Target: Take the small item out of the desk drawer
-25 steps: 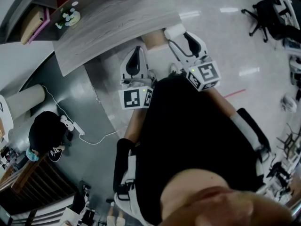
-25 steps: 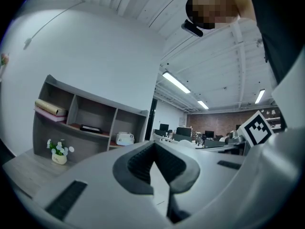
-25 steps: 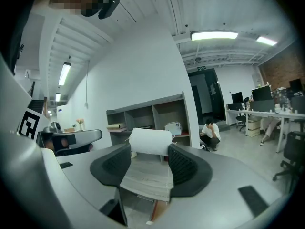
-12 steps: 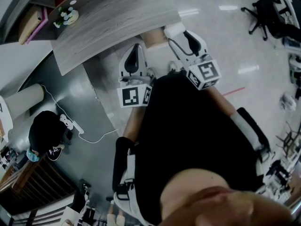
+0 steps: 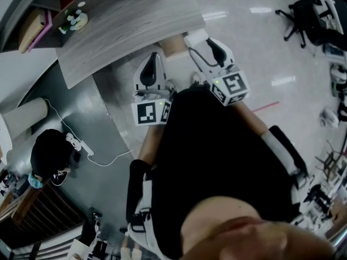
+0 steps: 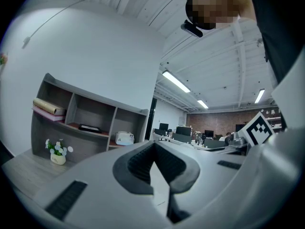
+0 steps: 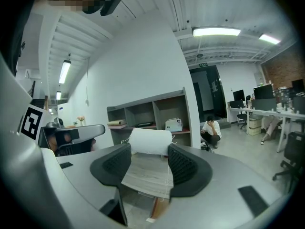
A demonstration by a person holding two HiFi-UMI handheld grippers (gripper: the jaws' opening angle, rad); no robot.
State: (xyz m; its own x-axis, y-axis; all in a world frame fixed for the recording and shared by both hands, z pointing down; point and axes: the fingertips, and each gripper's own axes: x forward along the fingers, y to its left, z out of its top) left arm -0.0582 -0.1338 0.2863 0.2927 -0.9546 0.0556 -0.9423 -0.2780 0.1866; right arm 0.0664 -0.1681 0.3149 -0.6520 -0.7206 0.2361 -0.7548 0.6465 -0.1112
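Hovering near grey desk [image 5: 124, 26], right gripper [image 7: 147, 160] jaws apart, empty, left gripper [image 6: 153, 162] jaws together, shelf [image 6: 95, 116] compartment holding white device [image 6: 124, 138], flower pot [image 6: 58, 155] on desk.

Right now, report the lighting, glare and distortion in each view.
Head view: dim overall, ceiling-light glare on the glossy floor, desk edges bowed. Left gripper view: fisheye, dark corners, shelf curved. Right gripper view: ceiling lamp blown out, edges vignetted.

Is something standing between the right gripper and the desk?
Nothing visible does. The right gripper has its jaws open and looks straight at the desk, with only air between them. The small item itself does not show.
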